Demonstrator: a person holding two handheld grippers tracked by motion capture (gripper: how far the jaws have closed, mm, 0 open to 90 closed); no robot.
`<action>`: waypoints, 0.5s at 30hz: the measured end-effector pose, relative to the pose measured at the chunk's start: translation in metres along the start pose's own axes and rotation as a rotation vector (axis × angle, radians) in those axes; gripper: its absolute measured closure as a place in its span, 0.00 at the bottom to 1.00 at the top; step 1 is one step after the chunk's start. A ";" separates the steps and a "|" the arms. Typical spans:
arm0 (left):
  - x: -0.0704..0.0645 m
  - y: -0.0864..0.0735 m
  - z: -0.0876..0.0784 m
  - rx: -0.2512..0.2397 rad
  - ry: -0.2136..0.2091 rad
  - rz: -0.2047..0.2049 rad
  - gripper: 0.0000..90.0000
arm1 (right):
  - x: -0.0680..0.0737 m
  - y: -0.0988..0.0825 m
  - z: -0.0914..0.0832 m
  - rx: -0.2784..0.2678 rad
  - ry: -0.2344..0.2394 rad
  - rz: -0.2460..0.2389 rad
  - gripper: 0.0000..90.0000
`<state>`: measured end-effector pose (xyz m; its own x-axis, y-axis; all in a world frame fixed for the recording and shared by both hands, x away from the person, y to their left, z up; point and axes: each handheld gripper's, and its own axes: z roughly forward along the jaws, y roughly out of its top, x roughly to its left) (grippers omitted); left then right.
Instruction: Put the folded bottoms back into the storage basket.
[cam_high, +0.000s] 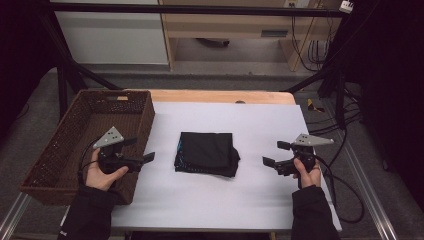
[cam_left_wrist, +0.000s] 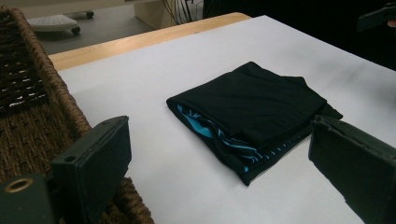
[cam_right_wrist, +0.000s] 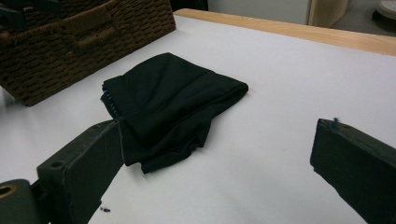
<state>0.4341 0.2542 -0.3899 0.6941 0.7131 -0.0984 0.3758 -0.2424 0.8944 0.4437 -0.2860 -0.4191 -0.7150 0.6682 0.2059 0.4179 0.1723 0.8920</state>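
Woven brown wicker makes up the basket (cam_high: 131, 111) at the table's left edge, a deep rectangular tub with a coarse, ribbed weave and a slot handle in its far wall; its near corner is cut off by the person's left sleeve. Over its right wall hangs the left gripper (cam_high: 141, 150), held in the left hand (cam_high: 100, 172), its two flat black jaws spread wide with nothing between them. In the left gripper view those blocky jaws frame the cloth without touching it.

At the middle of the smooth white table cover (cam_high: 260, 125) lies the folded cloth (cam_high: 206, 152), soft, matte and black, roughly square, with a rumpled corner sticking out at its near right. Bright blue patterned layers peek from the folded edge facing the basket (cam_left_wrist: 219, 135); what the pattern is cannot be made out.

Right of the cloth, well apart from it, the right gripper (cam_high: 276, 153) rests low over the cover in the right hand (cam_high: 307, 172), jaws likewise parted and empty. Pale wood (cam_high: 220, 96) edges the table's far side.
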 end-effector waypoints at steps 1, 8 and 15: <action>0.000 0.000 0.000 0.001 0.002 -0.002 0.06 | 0.000 0.000 0.000 -0.001 -0.001 0.000 0.03; 0.000 0.001 -0.001 0.003 0.004 -0.001 0.06 | 0.000 0.000 0.000 0.001 0.000 -0.001 0.03; -0.002 0.005 -0.002 0.006 0.015 0.002 0.06 | 0.000 0.000 -0.001 -0.001 -0.001 0.001 0.03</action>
<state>0.4334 0.2527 -0.3844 0.6857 0.7222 -0.0906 0.3787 -0.2476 0.8918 0.4435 -0.2865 -0.4188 -0.7138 0.6693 0.2061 0.4177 0.1707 0.8924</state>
